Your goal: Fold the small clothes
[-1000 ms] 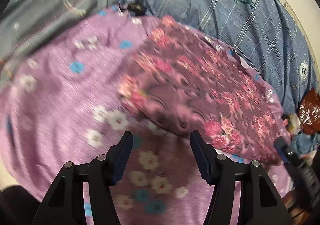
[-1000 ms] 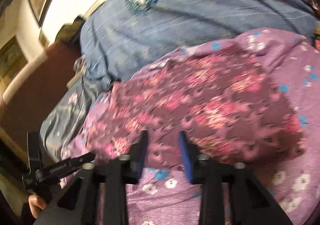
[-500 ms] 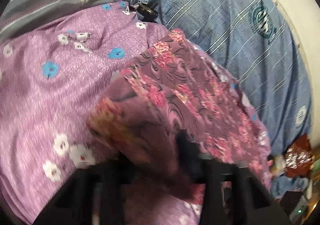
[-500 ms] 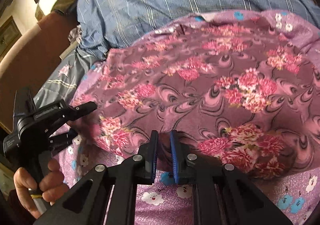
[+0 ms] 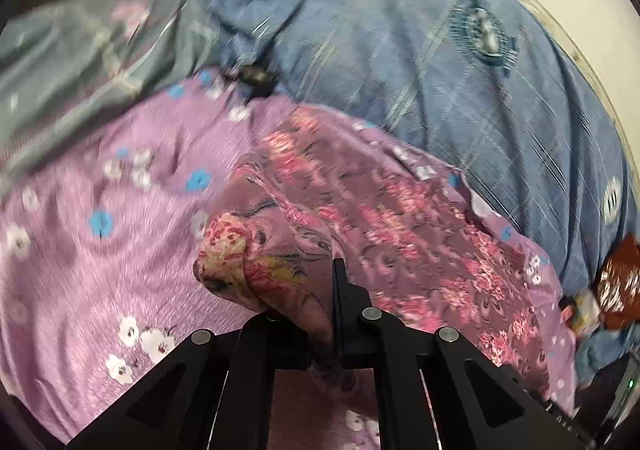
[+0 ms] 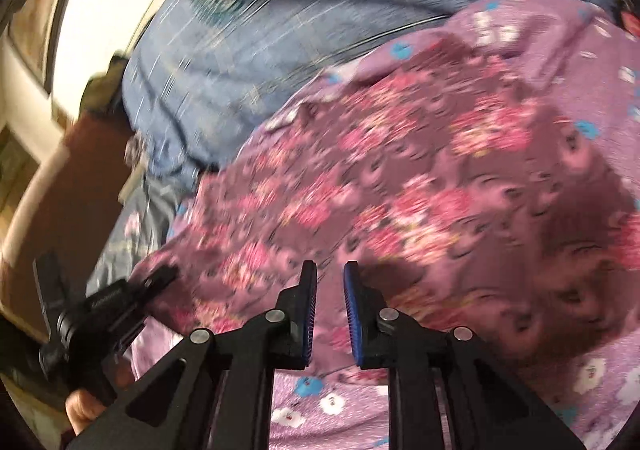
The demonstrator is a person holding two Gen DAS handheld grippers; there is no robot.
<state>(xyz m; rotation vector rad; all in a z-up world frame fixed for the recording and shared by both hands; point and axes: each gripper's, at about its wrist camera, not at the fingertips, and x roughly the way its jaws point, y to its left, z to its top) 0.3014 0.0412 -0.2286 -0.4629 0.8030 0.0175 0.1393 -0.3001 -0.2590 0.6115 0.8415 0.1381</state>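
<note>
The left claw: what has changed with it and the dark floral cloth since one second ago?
The left claw, open a second ago, has just been closing and is now shut on a bunched corner of the dark floral cloth, lifting it. The right claw stays slightly apart at the cloth's near edge; whether it grips is unclear. The purple flowered cloth and blue blanket stay put.
</note>
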